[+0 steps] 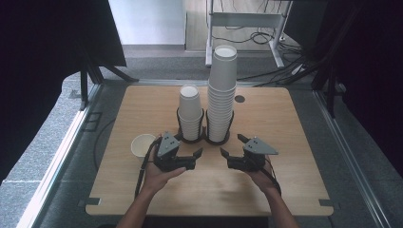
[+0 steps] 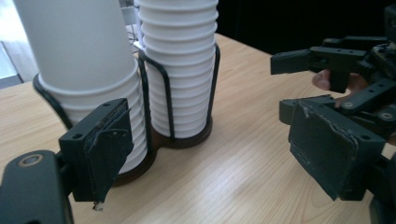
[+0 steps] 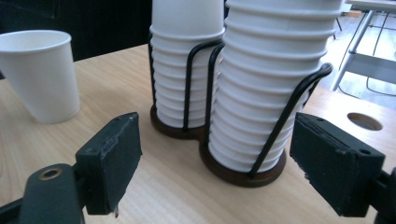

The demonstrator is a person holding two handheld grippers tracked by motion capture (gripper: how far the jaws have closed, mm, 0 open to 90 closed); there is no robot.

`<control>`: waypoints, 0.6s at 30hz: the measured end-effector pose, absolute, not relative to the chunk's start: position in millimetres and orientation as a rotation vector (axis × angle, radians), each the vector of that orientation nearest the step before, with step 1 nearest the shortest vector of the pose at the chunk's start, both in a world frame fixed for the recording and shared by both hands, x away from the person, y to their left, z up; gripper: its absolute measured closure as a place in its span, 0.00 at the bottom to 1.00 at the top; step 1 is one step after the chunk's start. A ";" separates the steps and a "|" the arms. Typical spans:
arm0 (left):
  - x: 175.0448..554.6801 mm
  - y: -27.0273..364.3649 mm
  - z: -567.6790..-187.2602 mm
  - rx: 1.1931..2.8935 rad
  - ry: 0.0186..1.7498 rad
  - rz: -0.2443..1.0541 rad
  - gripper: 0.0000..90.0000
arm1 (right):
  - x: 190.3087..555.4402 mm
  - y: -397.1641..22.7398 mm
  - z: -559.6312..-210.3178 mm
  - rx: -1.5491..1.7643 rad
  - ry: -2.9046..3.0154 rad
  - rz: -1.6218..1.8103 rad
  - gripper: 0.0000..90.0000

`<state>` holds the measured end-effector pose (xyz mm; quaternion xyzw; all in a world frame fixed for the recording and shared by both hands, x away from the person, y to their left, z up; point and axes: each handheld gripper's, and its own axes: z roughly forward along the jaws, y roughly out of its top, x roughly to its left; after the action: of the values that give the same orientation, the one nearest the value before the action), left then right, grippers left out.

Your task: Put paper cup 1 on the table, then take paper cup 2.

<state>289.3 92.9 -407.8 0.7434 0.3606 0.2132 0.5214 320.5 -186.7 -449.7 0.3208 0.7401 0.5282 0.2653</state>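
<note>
High view: both tongs, left (image 1: 198,153) and right (image 1: 231,146), spread and empty before the white paper cup stacks (image 1: 222,95); next, reach for a cup.

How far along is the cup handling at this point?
Done, it seems: one single cup stands apart on the table, left of the wire holder. In hand: nothing; the left gripper and right gripper are both open and empty, just in front of the short stack and tall stack. Left: any further cups; which stack comes next is unclear.
</note>
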 end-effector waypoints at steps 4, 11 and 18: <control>294.3 91.1 -405.6 1.772 0.872 0.486 0.15 | 331.2 -186.5 -436.1 0.859 1.984 1.421 0.16; 299.1 89.0 -403.8 1.774 0.869 0.455 0.15 | 351.7 -188.9 -411.9 0.880 1.937 1.445 0.15; 299.2 86.6 -401.2 1.769 0.857 0.441 0.15 | 375.3 -179.9 -376.9 0.859 1.910 1.473 0.11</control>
<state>299.2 86.6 -401.2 0.7423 0.3598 0.1851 0.5341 375.3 -179.9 -376.9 0.3215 0.7146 0.5512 0.2867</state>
